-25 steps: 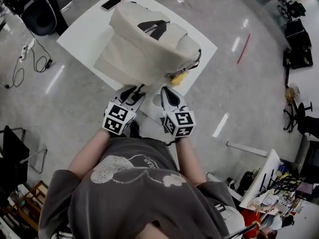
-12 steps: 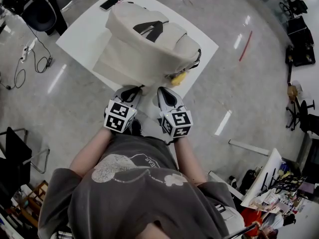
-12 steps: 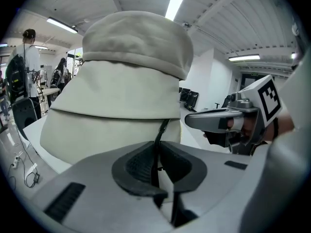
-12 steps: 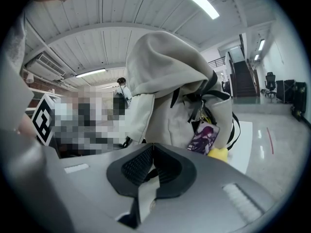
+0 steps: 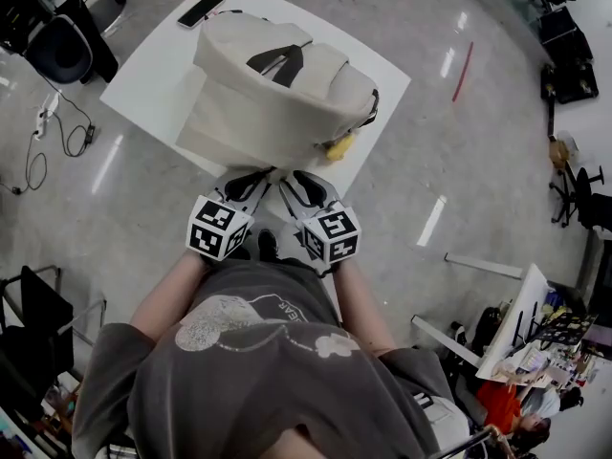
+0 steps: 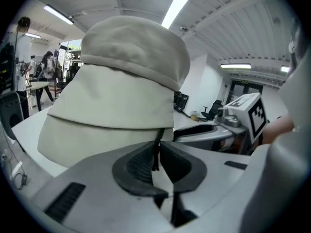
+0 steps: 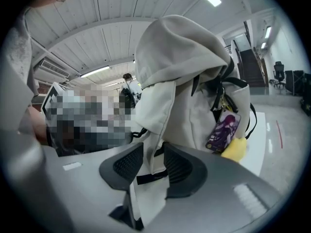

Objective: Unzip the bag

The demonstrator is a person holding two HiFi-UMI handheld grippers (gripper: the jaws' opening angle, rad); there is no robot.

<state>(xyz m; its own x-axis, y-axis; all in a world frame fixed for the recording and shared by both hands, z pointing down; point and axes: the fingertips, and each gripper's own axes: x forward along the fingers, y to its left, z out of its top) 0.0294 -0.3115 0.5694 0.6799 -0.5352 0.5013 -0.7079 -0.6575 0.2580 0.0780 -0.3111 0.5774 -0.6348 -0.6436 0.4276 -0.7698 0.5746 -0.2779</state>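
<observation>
Head view: cream bag [image 5: 277, 94] stands on the white tabletop [image 5: 158, 60], just beyond the left tongs [image 5: 251, 182] and right tongs [image 5: 304, 187], which meet its near face side by side.

Left gripper view: we see the left tongs, jaws just closed down, pinching a thin dark zip pull [image 6: 156, 154] that hangs upright from the bag.

Right gripper view: the right tongs' jaws have just opened wide. A cream strap [image 7: 154, 144] hangs between them, not pressed.
</observation>
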